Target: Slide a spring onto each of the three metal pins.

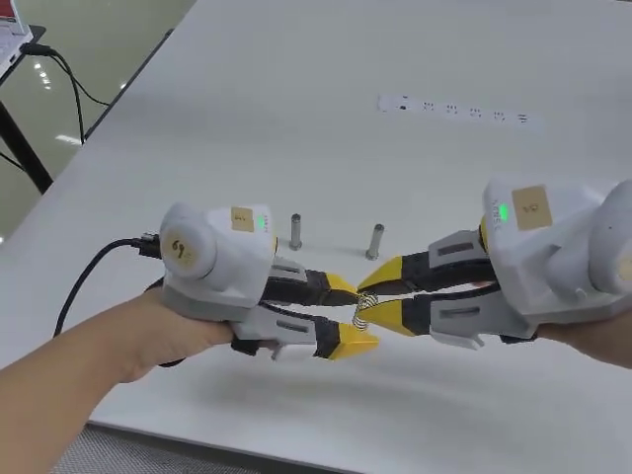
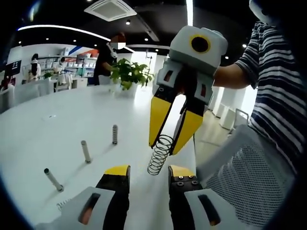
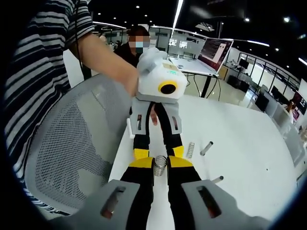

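**Head view:** I am holding my two grippers tip to tip just above the white counter [image 1: 296,118]. The left gripper [image 1: 351,314] is coming in from the left and the right gripper [image 1: 373,296] from the right. A spring [image 1: 363,312] is sitting where their yellow tips are meeting. Behind them a metal pin [image 1: 295,230] and a second pin [image 1: 375,240] are standing upright on the counter, apart from each other. A power strip [image 1: 449,109] is lying farther back.

**Left gripper view:** My left gripper [image 2: 149,171] is standing released, its jaws parted. The lower end of the spring [image 2: 159,158] is hanging into the gap between them; I cannot tell whether they are touching it. The right gripper [image 2: 164,143] is reaching in from above and clenching the spring's upper coils. Three pins are standing in a row on the counter [image 2: 43,124] to the left. They are the nearest pin [image 2: 53,178], the middle pin [image 2: 86,151] and the farthest pin [image 2: 114,134], which is looking ribbed along its length.

**Right gripper view:** My right gripper [image 3: 160,163] is grasping the spring [image 3: 160,167] end-on between its yellow tips. The left gripper [image 3: 159,152] is facing it, jaws parted on either side of the spring's far end. A mesh chair [image 3: 62,158] is standing beside the counter [image 3: 249,143].
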Demonstrator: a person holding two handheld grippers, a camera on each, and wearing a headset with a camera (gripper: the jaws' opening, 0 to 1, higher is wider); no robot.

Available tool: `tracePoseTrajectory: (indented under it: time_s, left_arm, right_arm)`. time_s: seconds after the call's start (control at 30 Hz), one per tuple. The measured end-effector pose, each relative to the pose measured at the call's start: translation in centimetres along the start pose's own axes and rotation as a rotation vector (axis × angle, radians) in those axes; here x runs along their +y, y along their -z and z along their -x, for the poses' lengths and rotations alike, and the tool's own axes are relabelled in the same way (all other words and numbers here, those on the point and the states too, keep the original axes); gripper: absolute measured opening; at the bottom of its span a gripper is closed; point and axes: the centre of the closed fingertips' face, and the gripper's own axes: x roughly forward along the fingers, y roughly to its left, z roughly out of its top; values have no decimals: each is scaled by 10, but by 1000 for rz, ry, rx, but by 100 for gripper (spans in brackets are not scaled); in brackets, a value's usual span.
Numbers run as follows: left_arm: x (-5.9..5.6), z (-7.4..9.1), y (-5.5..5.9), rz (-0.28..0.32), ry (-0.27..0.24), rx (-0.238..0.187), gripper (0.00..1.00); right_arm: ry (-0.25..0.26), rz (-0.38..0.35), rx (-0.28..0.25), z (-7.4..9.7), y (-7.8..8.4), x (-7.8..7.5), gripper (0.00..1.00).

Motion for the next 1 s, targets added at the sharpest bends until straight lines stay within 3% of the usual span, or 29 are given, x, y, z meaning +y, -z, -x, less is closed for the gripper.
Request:
tracePoseTrajectory:
  time_s: [0.53, 0.83, 1.0]
  left_arm:
    - [19, 23, 2, 29, -99, 8, 36]
    - [32, 35, 7, 42, -177, 15, 51]
    - [42, 45, 10, 52, -230, 14, 65]
  right_arm:
    - [54, 3, 31, 3, 9, -13, 7]
    - [91, 3, 45, 3, 15, -21, 7]
    - [123, 0, 50, 4, 17, -27, 7]
